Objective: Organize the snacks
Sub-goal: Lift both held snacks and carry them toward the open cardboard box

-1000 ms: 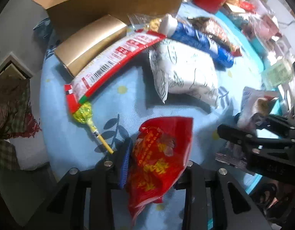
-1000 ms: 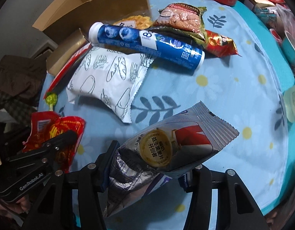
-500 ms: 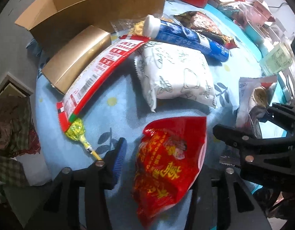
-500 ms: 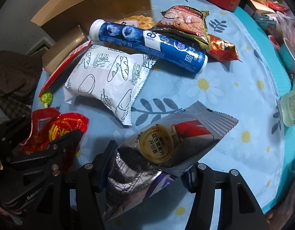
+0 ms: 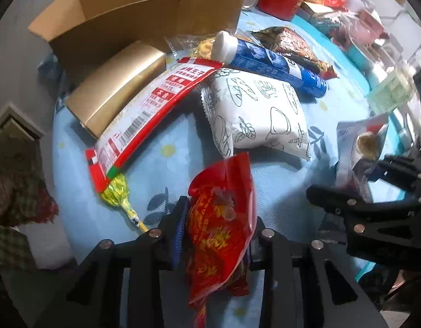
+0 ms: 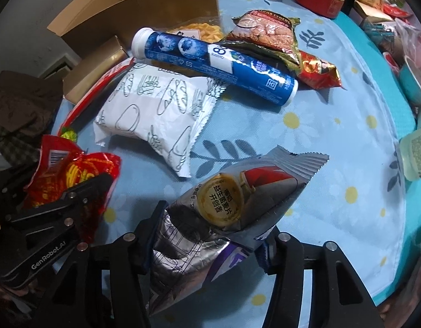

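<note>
Snacks lie scattered on the desk (image 5: 166, 169) in front of an open cardboard box (image 5: 144, 8). In the left view, my left claw (image 5: 218, 235) has just closed again on the red packet (image 5: 221, 218), after loosening half a second ago, so I judge the hold secure enough to carry. I count one gold box (image 5: 114, 84), one lollipop (image 5: 120, 196), one long red-and-white packet (image 5: 153, 104). In the right view, my right claw (image 6: 210, 235), jaws just narrowed slightly, clamps the silver packet (image 6: 232, 199); one blue tube (image 6: 215, 65), one white bread packet (image 6: 158, 109), two more bags behind.
</note>
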Demonstrator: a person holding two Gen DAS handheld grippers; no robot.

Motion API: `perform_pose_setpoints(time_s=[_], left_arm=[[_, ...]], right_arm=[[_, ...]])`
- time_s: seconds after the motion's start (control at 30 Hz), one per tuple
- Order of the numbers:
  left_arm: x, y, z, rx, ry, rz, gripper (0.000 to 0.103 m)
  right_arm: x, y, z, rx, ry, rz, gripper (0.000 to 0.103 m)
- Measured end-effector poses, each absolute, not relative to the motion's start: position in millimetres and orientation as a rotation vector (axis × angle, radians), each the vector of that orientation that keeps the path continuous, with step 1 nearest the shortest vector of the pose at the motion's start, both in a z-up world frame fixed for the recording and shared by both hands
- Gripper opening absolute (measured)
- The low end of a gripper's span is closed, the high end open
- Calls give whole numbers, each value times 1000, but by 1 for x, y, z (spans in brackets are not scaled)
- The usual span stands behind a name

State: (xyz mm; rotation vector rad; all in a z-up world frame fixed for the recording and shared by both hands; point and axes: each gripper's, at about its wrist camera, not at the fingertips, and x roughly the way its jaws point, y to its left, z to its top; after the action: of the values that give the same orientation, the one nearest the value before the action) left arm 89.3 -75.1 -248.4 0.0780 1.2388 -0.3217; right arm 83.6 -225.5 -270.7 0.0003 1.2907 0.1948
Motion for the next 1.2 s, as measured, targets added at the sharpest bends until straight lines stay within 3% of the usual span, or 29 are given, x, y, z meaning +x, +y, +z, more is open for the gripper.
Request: perform_pose_setpoints(time_s=[0.47,1.2], left_arm=[[83,-57,-199,29,1217,-310,33],[127,-30,-69,-58,940,-200,33]], right_arm=[[75,-199,-239,69,1286,286,50],[112,-189,-128,56,1089,374,50]])
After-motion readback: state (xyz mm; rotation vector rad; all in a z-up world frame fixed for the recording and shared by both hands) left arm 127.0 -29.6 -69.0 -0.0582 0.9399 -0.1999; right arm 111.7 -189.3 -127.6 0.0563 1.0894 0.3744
